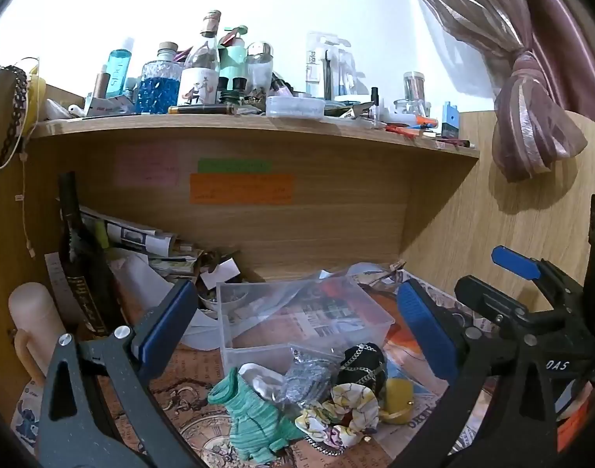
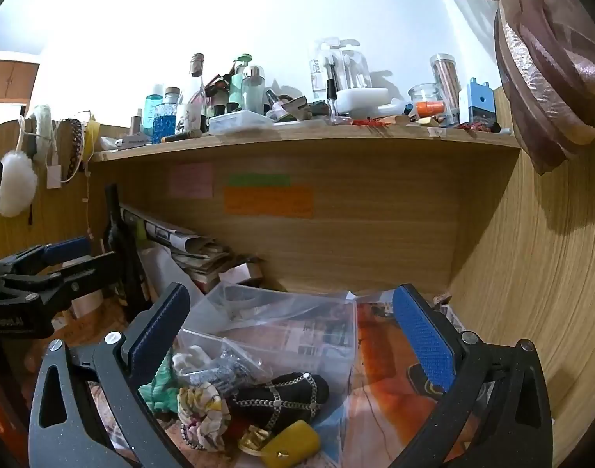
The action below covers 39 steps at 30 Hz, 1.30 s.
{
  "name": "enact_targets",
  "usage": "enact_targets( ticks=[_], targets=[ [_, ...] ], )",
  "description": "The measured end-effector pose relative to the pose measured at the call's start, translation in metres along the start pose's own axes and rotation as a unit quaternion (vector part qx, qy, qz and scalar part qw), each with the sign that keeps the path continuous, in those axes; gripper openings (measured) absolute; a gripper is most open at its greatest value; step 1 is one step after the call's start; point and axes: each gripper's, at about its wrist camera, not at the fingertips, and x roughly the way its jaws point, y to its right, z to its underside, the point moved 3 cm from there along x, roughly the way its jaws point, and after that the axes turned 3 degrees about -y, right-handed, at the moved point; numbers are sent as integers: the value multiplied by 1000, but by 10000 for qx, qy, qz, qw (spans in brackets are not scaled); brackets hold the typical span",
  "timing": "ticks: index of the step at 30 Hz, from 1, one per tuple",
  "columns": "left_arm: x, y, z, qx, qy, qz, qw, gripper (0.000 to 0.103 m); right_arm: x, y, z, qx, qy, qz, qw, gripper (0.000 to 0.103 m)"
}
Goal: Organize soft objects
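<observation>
A heap of soft things lies on the desk before a clear plastic box (image 1: pixel 258 347): a teal knitted piece (image 1: pixel 254 417), a floral scrunchie (image 1: pixel 344 409), a black pouch with chains (image 1: pixel 361 362), a silvery mesh piece (image 1: pixel 305 378) and a yellow pouch (image 1: pixel 398 394). My left gripper (image 1: pixel 297 327) is open and empty above the heap. The right gripper (image 2: pixel 293 335) is open and empty over the same heap, where the scrunchie (image 2: pixel 203 409), black pouch (image 2: pixel 281 397) and yellow pouch (image 2: pixel 289 448) show. The clear box (image 2: pixel 297 331) lies behind them.
A shelf (image 1: pixel 258 124) crowded with bottles and jars runs above the desk nook. Magazines and papers (image 1: pixel 141 241) pile at the back left beside a dark bottle (image 1: pixel 79 257). A pink curtain (image 1: pixel 531 117) hangs at right. A clear bag (image 1: pixel 297 292) lies in the box.
</observation>
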Motion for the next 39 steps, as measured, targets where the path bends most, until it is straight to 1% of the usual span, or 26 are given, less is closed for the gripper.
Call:
enact_targets(
  ticks=[4, 5, 16, 17, 39],
  targets=[
    [3, 2, 0, 119, -17, -63, 9999, 103, -1, -1, 0, 62, 6, -47, 10000, 103],
    [1, 3, -1, 74, 49, -44, 10000, 103, -1, -1, -1, 72, 4, -55, 10000, 103],
    [4, 1, -2, 45, 27, -17, 10000, 103, 0, 1, -7, 120, 62, -92, 9999, 103],
    [4, 1, -1, 44, 32, -19, 10000, 103, -3, -2, -2, 89, 100, -73, 9999, 103],
    [6, -2, 4, 61, 16, -5, 10000, 103, -1, -3, -1, 127, 84, -110, 9998, 103]
  ],
)
